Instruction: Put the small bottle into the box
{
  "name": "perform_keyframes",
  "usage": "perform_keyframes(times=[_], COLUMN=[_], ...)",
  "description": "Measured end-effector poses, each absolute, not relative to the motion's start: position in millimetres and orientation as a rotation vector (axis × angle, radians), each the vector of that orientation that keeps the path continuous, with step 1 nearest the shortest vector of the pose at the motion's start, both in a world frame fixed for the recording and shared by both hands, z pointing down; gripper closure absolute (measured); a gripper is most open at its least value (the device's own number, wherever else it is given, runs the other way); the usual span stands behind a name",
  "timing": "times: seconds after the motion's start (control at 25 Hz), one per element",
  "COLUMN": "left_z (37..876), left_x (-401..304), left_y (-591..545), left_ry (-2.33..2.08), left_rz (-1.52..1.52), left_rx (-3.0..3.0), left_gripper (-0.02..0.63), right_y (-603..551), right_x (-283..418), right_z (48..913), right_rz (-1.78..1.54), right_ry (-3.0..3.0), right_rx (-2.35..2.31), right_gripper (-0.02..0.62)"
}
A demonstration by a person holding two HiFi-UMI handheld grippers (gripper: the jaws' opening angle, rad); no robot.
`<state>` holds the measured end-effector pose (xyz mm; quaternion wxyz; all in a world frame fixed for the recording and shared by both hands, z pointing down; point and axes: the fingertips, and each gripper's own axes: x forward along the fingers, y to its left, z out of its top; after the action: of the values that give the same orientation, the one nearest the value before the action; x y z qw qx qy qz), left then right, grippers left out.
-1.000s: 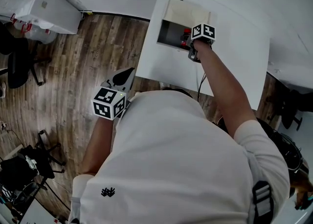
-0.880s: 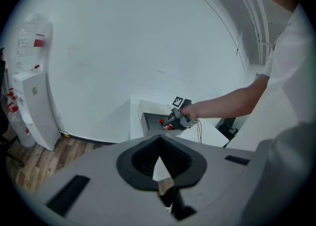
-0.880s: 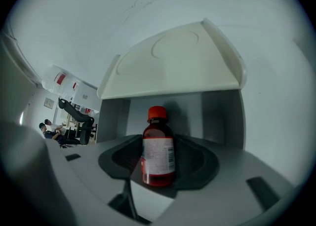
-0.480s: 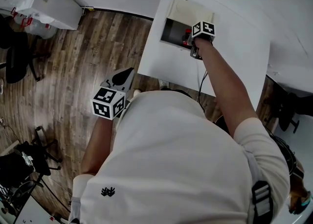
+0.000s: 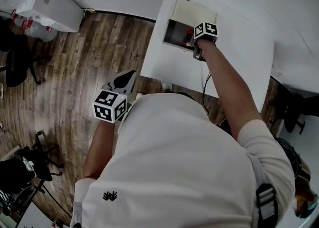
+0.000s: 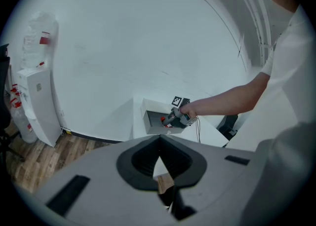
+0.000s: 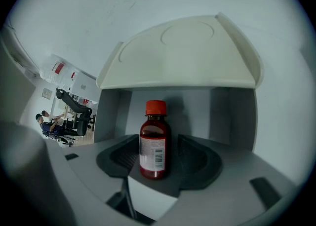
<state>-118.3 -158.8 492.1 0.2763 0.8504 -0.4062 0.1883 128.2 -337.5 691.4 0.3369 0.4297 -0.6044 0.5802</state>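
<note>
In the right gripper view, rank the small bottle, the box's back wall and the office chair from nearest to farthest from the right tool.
1. Small bottle: upright between the right tool's opening jaws.
2. Box's back wall: just behind the bottle.
3. Office chair: far off at left, across the room.

A white table (image 5: 249, 48) at one o'clock on wooden floor (image 5: 75, 67) — white cabinet (image 5: 52, 5) at ten, black chair (image 5: 20, 67) at nine.
</note>
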Motion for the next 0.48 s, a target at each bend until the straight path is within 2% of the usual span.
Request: perform_keyframes(times=[0.48], left_z=[489.9], left_x=[-121.1], left_y=[-155.1], left_ry=[-1.049], left_rz=[0.521], left_rx=[2.310], left_gripper=[0.600], right_y=[-340.6], right_x=[132.8], right_z=[675.3], right_rz=[1.431], right_ry=[-1.609], right_rx=[1.139], right_gripper=[0.334])
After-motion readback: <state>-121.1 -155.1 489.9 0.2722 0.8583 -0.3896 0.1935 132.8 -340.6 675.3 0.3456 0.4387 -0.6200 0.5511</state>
